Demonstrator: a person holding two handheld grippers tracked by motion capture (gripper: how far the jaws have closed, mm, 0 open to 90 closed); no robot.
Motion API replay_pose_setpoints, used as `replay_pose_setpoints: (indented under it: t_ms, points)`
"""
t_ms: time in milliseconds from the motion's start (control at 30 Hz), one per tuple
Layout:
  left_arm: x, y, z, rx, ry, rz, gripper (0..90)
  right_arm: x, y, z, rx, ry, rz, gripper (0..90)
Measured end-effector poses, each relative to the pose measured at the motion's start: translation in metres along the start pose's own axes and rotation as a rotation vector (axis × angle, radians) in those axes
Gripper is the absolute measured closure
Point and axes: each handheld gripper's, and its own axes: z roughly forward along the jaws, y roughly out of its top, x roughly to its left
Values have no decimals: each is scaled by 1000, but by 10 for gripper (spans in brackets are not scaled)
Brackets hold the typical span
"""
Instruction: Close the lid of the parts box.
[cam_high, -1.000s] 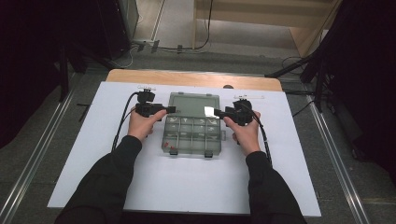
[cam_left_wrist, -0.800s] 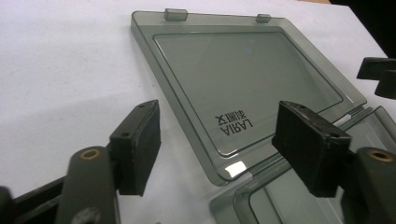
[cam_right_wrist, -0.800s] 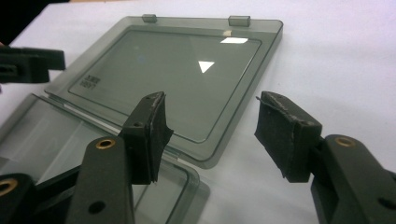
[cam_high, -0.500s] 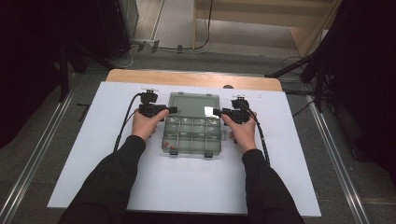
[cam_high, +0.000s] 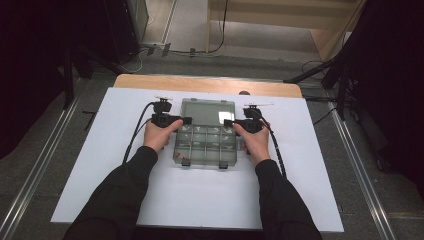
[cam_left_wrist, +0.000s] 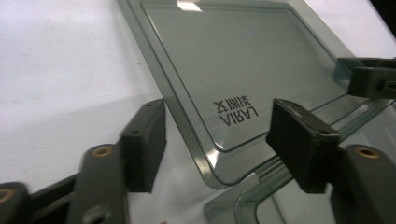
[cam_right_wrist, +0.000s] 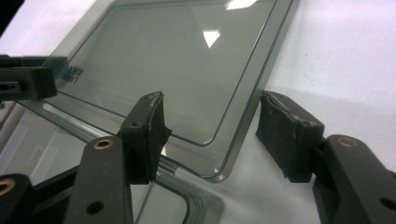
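A clear plastic compartment box (cam_high: 205, 147) lies mid-table, its lid (cam_high: 207, 111) folded open toward the far side. Several small red pieces lie in its compartments. My left gripper (cam_high: 186, 120) is open at the lid's left near corner; in the left gripper view that corner of the lid (cam_left_wrist: 243, 65) sits between the spread pads of my left gripper (cam_left_wrist: 219, 144). My right gripper (cam_high: 227, 122) is open at the lid's right near corner. The right gripper view shows the lid (cam_right_wrist: 173, 60) edge between the pads of my right gripper (cam_right_wrist: 215, 135). Neither pad pair touches the plastic.
The box rests on a white sheet (cam_high: 320, 165) covering a wooden table (cam_high: 150, 80). Two black latches (cam_high: 185, 162) sit on the box's near edge. Cables trail from both grippers along the forearms. Dark stands and floor rails surround the table.
Both hands have edged slightly inward, bringing the open jaws around the lid's near corners. The box and lid have not visibly moved.
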Motion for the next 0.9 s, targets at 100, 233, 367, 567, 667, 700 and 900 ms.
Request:
replay_pose_setpoints:
  t_ms: [100,233,367,567,667,700,900]
  points:
    - [-2,0,1,-4,13,7,419,2,1,1,7,0,-4,433]
    - [-1,0,0,-8,-3,14,450,2,1,0,2,4,-20,465]
    - [-1,1,-5,-18,-5,28,509,4,1,-4,-17,-7,-61,518]
    - [-1,2,-18,-56,-14,55,644,5,2,-14,-70,-10,-69,648]
    - [-1,2,-21,-67,-16,78,684,4,2,-20,-88,4,-66,704]
    - [-2,2,-21,-68,-13,87,685,4,2,-20,-88,2,-75,708]
    - [-2,1,-23,-67,-7,108,695,4,2,-23,-87,6,-86,724]
